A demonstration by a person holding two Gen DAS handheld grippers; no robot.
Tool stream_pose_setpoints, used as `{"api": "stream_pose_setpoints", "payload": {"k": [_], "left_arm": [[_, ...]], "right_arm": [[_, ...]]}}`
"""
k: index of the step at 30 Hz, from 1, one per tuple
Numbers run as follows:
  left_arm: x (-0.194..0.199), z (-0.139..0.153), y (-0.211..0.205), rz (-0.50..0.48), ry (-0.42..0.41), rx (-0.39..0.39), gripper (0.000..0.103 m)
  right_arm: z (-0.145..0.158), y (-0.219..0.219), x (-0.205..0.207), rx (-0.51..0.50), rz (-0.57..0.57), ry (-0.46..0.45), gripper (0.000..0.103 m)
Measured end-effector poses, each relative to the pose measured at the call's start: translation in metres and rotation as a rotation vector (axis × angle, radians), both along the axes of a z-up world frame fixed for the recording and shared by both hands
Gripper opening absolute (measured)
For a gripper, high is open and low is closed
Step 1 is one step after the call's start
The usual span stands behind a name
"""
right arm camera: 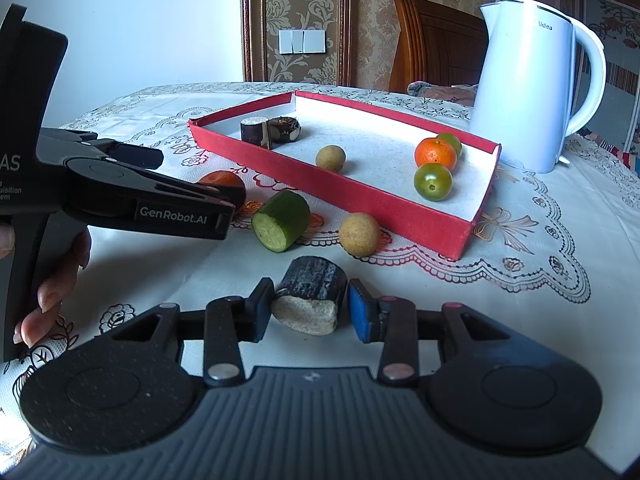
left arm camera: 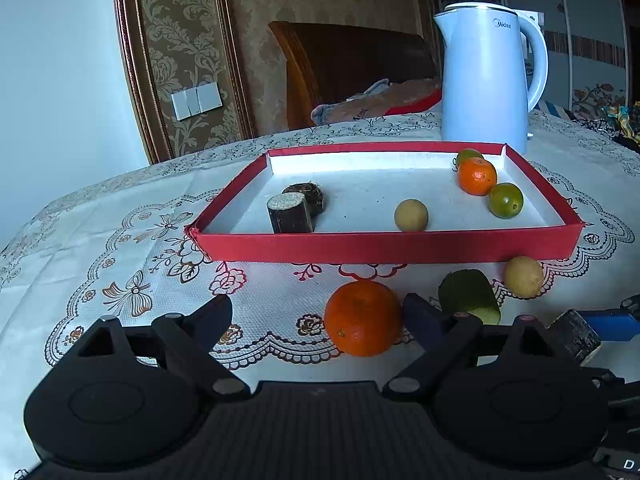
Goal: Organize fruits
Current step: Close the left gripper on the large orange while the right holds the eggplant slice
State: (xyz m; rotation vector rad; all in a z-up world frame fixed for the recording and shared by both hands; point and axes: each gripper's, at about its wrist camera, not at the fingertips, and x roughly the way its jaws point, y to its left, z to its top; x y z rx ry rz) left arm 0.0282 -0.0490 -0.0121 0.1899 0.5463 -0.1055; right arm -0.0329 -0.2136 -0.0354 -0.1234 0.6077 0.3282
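A red tray [left arm camera: 384, 246] [right arm camera: 332, 190] on the table holds two dark cane pieces [left arm camera: 291, 213] [right arm camera: 256, 131], a tan round fruit [left arm camera: 411, 215] [right arm camera: 330, 157], an orange mandarin [left arm camera: 477, 176] [right arm camera: 435, 153] and green mandarins [left arm camera: 505, 200] [right arm camera: 433, 181]. In front of the tray lie a big orange [left arm camera: 362, 318] [right arm camera: 221, 179], a green cucumber chunk [left arm camera: 469, 295] [right arm camera: 281, 221], a tan fruit [left arm camera: 523, 277] [right arm camera: 359, 234] and a dark cane piece [right arm camera: 310, 300] [left arm camera: 576, 336]. My left gripper [left arm camera: 318, 316] [right arm camera: 188, 176] is open around the big orange. My right gripper [right arm camera: 311, 310] is open around the dark cane piece; its left finger is at the piece, its right finger stands apart.
A white electric kettle [left arm camera: 486, 76] [right arm camera: 528, 96] stands behind the tray's right end. A patterned tablecloth [left arm camera: 120, 272] [right arm camera: 540, 248] covers the round table. A wooden chair [left arm camera: 344, 68] stands behind the table by the wall.
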Motion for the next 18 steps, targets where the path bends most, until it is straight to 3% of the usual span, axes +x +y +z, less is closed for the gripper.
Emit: {"api": "stream_pose_setpoints", "payload": {"k": [5,7,14,18], "left_arm": [[-0.0035,0.0002,-0.0051,-0.035,-0.011,0.012,0.074],[-0.0050,0.0000,-0.0067,-0.059,-0.007,0.008,0.062],[-0.0055,-0.0009,-0.0072,-0.070,-0.002,0.006,0.059],[-0.0092,-0.0007,-0.0094,-0.101,-0.003,0.005,0.042]], "right_arm": [[0.0004,-0.0004,-0.0008,-0.002,-0.006,-0.004,0.037],[0.0006,0.0000,-0.0010,-0.005,-0.005,-0.007,0.036],[0.0004,0.0008,-0.0015,-0.005,-0.003,-0.007,0.036],[0.0007,0.0002,-0.0016,-0.004,-0.004,-0.010,0.035]]}}
